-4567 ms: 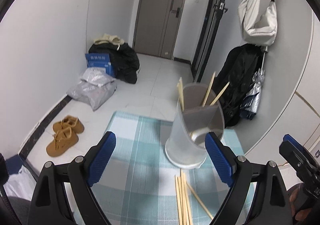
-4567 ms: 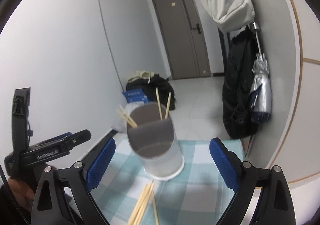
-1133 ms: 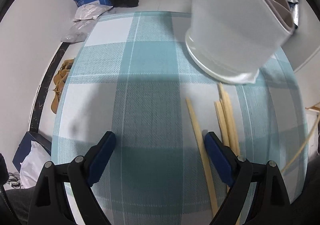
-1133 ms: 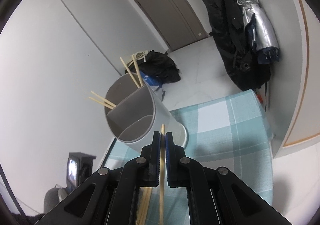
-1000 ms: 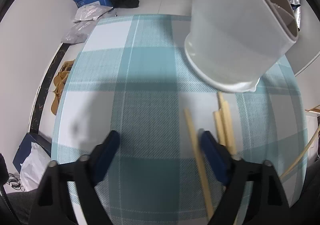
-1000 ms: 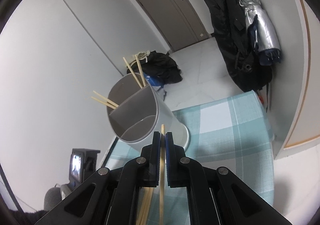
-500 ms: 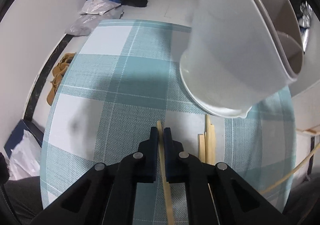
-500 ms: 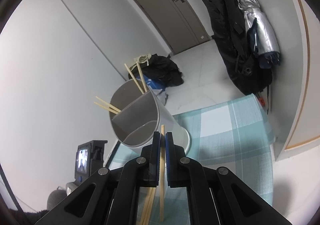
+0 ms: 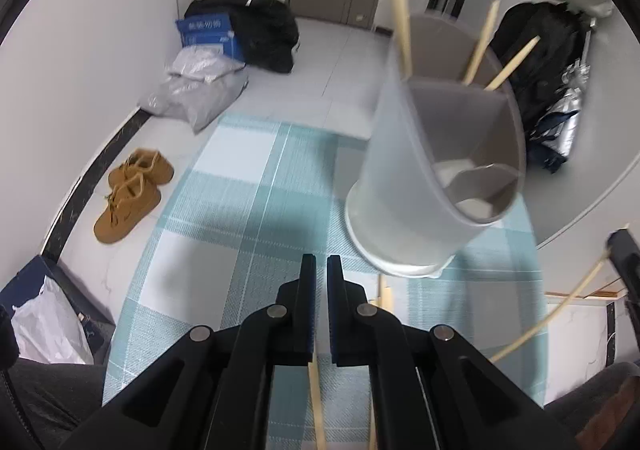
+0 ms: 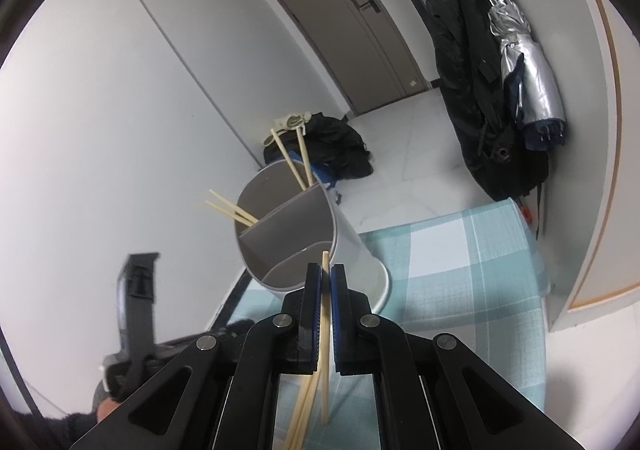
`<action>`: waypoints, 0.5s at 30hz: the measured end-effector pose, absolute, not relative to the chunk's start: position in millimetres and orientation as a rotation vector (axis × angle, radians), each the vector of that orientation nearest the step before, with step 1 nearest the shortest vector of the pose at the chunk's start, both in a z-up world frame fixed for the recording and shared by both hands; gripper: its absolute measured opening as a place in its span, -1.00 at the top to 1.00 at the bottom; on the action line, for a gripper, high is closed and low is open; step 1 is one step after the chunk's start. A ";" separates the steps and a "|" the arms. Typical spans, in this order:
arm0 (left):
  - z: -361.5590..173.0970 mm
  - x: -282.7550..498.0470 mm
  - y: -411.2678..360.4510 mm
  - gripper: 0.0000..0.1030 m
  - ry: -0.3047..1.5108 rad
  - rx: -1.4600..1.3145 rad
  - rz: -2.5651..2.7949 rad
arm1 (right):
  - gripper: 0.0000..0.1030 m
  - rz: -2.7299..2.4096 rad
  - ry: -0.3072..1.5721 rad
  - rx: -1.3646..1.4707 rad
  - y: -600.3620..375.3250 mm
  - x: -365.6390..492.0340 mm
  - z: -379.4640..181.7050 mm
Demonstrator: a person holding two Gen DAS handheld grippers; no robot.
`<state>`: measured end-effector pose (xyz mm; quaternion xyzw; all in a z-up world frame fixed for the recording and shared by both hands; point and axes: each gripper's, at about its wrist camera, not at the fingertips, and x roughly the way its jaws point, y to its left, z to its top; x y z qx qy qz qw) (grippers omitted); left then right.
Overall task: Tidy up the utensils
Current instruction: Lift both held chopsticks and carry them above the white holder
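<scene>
A grey divided utensil holder (image 9: 436,185) stands on the teal checked tablecloth (image 9: 248,217), with several wooden chopsticks in its far compartment. My left gripper (image 9: 318,266) is shut on a chopstick (image 9: 316,406) that hangs below the jaws, in front and left of the holder. My right gripper (image 10: 326,274) is shut on another chopstick (image 10: 325,342), its tip just at the near rim of the holder (image 10: 296,234). Loose chopsticks (image 10: 302,414) lie on the cloth below.
The table edge drops to a tiled floor with brown shoes (image 9: 128,193), bags and a blue box (image 9: 208,33). A black coat and a silver umbrella (image 10: 528,89) hang on the right wall. A door (image 10: 352,21) is at the back.
My left gripper dropped to the loose chopsticks, closed on one and lifted it, tilting up toward the holder. My right gripper has kept its chopstick and edged closer to the holder's rim.
</scene>
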<state>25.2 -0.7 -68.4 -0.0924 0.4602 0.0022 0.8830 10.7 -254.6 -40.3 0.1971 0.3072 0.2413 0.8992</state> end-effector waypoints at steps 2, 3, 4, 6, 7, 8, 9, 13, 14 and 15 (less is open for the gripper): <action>-60.5 20.1 -2.2 0.99 0.932 -0.189 -0.006 | 0.92 0.508 0.614 0.373 -250.5 5.2 -36.0; -58.6 19.5 -2.2 0.99 0.924 -0.189 -0.014 | 0.92 0.512 0.606 0.354 -247.8 3.1 -34.3; -55.4 17.8 -2.6 1.00 0.911 -0.195 -0.030 | 0.92 0.525 0.598 0.335 -244.9 0.3 -32.6; -52.4 16.1 -0.2 1.00 0.894 -0.203 -0.036 | 0.93 0.533 0.583 0.300 -238.8 -5.9 -29.6; -51.4 15.5 1.8 1.00 0.891 -0.210 -0.044 | 0.92 0.536 0.581 0.287 -236.5 -7.9 -29.1; -51.4 13.4 3.9 1.00 0.890 -0.218 -0.044 | 0.92 0.536 0.582 0.282 -235.0 -9.3 -29.2; -51.9 13.6 7.7 1.00 0.891 -0.225 -0.039 | 0.92 0.537 0.585 0.283 -234.4 -9.8 -29.8; -68.0 19.1 18.5 0.98 0.988 -0.235 -0.024 | 0.93 0.532 0.597 0.300 -235.2 -9.6 -31.8; -74.0 21.3 20.2 0.93 1.019 -0.242 -0.031 | 0.93 0.529 0.601 0.306 -235.9 -8.9 -32.3; -84.1 25.8 22.8 0.86 1.066 -0.256 -0.040 | 0.93 0.526 0.604 0.310 -236.4 -8.7 -32.9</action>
